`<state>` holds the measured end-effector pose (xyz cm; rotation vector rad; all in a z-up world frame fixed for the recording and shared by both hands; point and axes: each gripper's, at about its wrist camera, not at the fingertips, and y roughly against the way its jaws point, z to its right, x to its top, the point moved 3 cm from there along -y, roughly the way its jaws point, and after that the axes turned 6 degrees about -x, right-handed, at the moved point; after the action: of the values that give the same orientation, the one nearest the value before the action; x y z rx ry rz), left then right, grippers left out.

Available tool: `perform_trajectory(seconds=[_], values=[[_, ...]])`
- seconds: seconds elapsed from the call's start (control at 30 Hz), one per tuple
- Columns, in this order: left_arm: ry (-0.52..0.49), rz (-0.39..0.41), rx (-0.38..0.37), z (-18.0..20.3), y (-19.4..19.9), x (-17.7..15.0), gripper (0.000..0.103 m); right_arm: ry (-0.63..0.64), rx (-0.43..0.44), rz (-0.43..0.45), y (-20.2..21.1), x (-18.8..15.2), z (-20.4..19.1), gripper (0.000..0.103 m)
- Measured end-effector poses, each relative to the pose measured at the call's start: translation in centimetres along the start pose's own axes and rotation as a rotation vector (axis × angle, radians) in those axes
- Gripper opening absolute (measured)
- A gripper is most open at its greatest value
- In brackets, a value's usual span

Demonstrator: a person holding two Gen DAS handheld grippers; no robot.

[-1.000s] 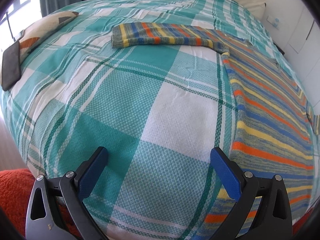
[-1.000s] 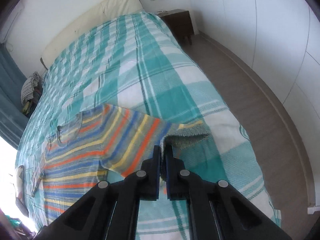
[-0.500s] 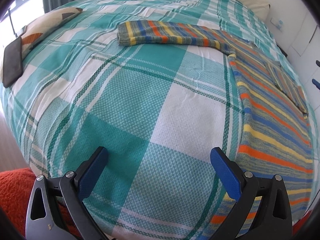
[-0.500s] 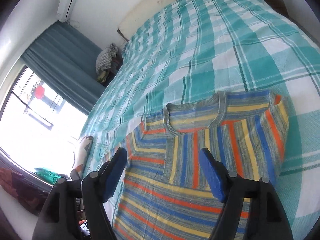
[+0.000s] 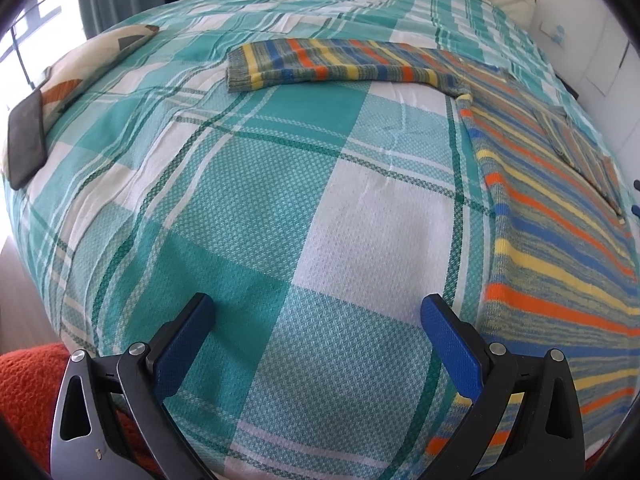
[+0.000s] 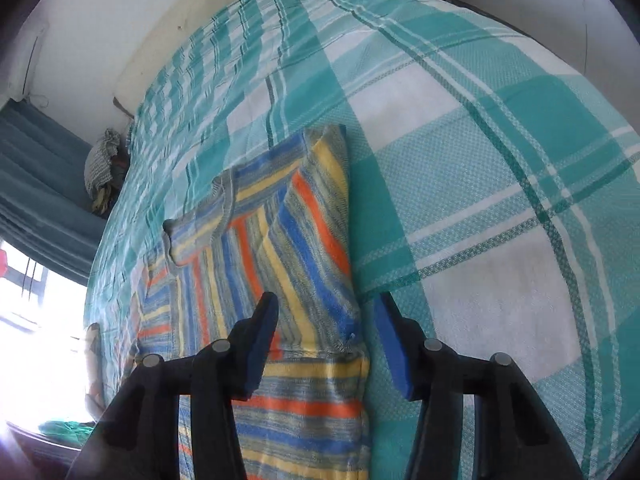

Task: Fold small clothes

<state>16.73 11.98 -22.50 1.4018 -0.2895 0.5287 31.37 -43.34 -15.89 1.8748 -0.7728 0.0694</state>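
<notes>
A small striped sweater (image 5: 560, 240) in blue, yellow and orange lies flat on the plaid bed cover (image 5: 280, 220). Its left sleeve (image 5: 340, 64) stretches out to the left. Its right sleeve (image 6: 304, 248) is folded in over the body. My left gripper (image 5: 316, 336) is open and empty, low over the cover, left of the sweater's hem side. My right gripper (image 6: 326, 332) is open and empty, close above the sweater's right edge, just below the folded sleeve's cuff (image 6: 348, 344).
A dark flat pouch (image 5: 26, 136) lies on a patterned cushion (image 5: 92, 64) at the bed's left edge. An orange-red fabric (image 5: 28, 392) sits below the bed's near corner. Curtains (image 6: 36, 192), a window and a pile of clothes (image 6: 102, 168) stand beyond the far side.
My right gripper let go of the right sleeve, which now lies folded over the sweater body, and has come down close to the sweater's right edge. My left gripper stayed open and barely moved.
</notes>
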Motion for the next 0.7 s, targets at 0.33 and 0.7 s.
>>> perform_trajectory(seconds=[0.33, 0.7], values=[[-0.047, -0.002, 0.016, 0.3, -0.3, -0.6, 0.103, 0.302, -0.083, -0.034, 3.1, -11.0, -0.4, 0.065], [-0.056, 0.010, 0.039, 0.5, -0.5, -0.9, 0.103, 0.213, -0.176, 0.275, 13.7, -21.6, 4.4, 0.076]])
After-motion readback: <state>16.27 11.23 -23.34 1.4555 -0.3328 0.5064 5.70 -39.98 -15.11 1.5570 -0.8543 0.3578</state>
